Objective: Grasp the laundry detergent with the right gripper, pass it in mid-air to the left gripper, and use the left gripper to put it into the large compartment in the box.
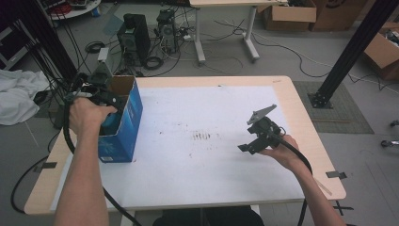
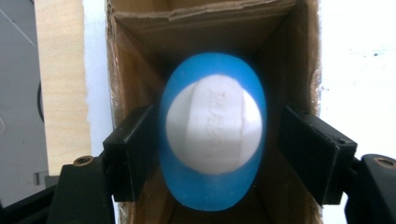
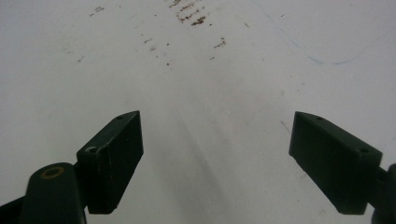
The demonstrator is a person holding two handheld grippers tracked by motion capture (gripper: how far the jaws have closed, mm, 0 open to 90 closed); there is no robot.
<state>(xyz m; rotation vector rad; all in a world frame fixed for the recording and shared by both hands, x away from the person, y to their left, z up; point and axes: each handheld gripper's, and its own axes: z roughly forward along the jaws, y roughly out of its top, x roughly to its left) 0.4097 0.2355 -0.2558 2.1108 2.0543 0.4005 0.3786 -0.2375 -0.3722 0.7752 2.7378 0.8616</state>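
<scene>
1. At the table's left edge, a blue carton is seen standing with its open top facing up; its far left corner sits close to the wooden border of the table, with little room left on that side.
2. The left gripper is held by the left hand at the carton's mouth and is pointed down into it.
3. In the left gripper view, the brown cardboard walls are seen closing in on all sides of a blue bottle with a white cap. The bottle lies inside the carton between the two jaws; one jaw appears pressed against it, while a narrow gap is seen at the other, so whether it is gripped or let go cannot be told.
4. To the right of the carton, a white sheet is spread over most of the tabletop. A patch of brown smudges is marked near its middle, and broad open room is left across it.
5. The right gripper is held by the right hand near the right part of the sheet, well apart from the carton. Its jaws are spread wide with nothing between them, and bare sheet is seen under them.
6. The wooden margin is left exposed along the right edge, beyond the hand.
</scene>
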